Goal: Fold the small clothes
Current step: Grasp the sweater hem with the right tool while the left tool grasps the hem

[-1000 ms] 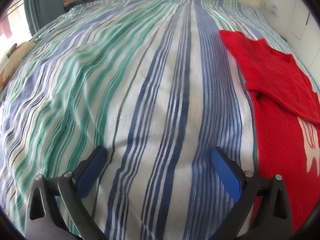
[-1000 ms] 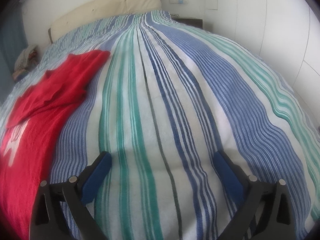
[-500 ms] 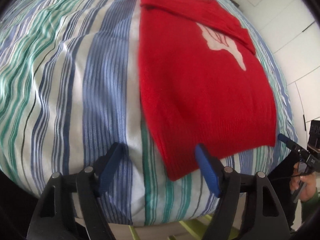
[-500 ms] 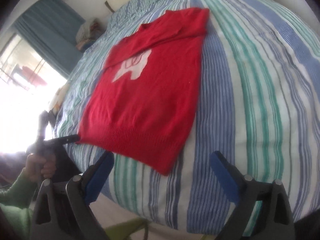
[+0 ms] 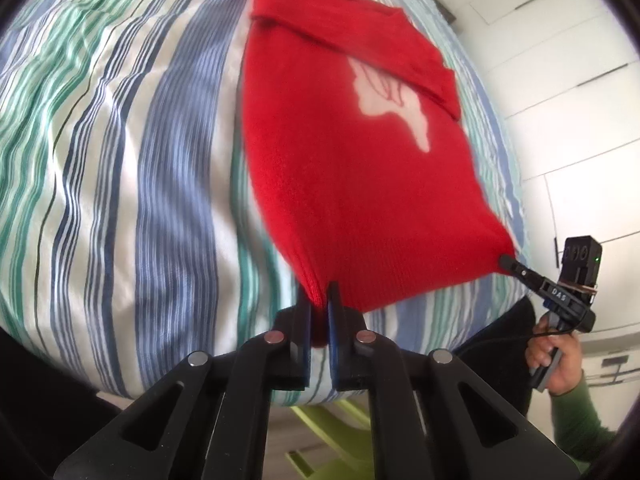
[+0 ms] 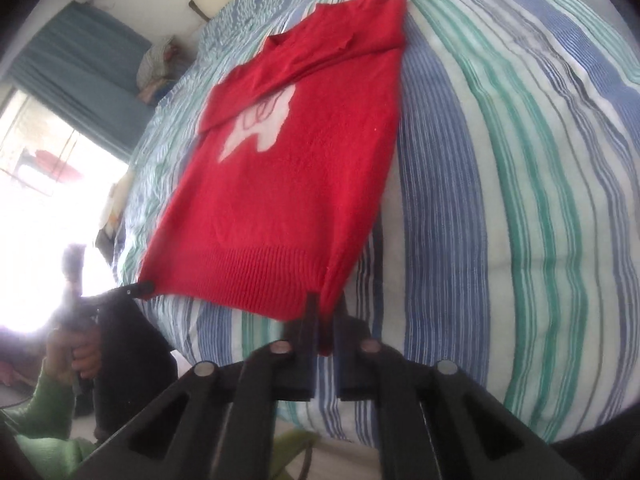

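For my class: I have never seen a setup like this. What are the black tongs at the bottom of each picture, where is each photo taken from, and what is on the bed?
No robot here: a person holds a hand-held gripper in each hand, each with a wide-angle camera looking along its two fingers. One picture is from the left gripper, the other from the right gripper. A red sweater with a white design lies flat on a striped bedspread, its sleeves folded across the chest. Each gripper is shut on one bottom corner of the sweater's hem. Each camera also sees the other gripper and the person's hand at the far corner.
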Action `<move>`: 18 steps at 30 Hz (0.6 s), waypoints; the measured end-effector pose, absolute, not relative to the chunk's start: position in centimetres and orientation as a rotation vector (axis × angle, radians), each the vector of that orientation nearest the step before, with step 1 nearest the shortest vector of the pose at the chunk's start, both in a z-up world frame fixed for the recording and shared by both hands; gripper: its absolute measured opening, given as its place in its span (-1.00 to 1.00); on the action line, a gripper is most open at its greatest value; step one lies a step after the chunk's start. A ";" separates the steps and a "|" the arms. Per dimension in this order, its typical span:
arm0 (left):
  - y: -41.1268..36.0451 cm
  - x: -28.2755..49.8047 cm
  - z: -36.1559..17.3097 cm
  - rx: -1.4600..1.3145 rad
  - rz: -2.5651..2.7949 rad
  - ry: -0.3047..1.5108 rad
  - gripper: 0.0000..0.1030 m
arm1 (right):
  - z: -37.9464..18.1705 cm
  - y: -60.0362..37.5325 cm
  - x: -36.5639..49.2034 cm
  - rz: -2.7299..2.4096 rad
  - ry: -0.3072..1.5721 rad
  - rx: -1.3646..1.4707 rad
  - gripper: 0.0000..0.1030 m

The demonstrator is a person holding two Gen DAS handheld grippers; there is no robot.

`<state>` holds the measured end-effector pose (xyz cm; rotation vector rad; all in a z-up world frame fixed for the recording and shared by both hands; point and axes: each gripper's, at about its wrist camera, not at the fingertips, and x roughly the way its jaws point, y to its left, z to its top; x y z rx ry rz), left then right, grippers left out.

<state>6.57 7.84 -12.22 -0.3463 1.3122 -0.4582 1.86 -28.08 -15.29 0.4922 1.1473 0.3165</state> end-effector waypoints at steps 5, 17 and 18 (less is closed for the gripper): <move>8.7 15.1 -7.6 -0.450 -0.494 1.157 -0.92 | -12.6 -29.6 7.8 0.311 1.020 0.581 -0.90; 5.4 40.5 -10.4 -0.328 -0.262 1.093 -0.74 | -12.1 -32.7 36.1 0.155 0.908 0.581 -0.88; 5.5 41.4 -10.8 -0.320 -0.226 1.096 -0.64 | -13.0 -32.8 37.7 0.164 0.910 0.604 -0.84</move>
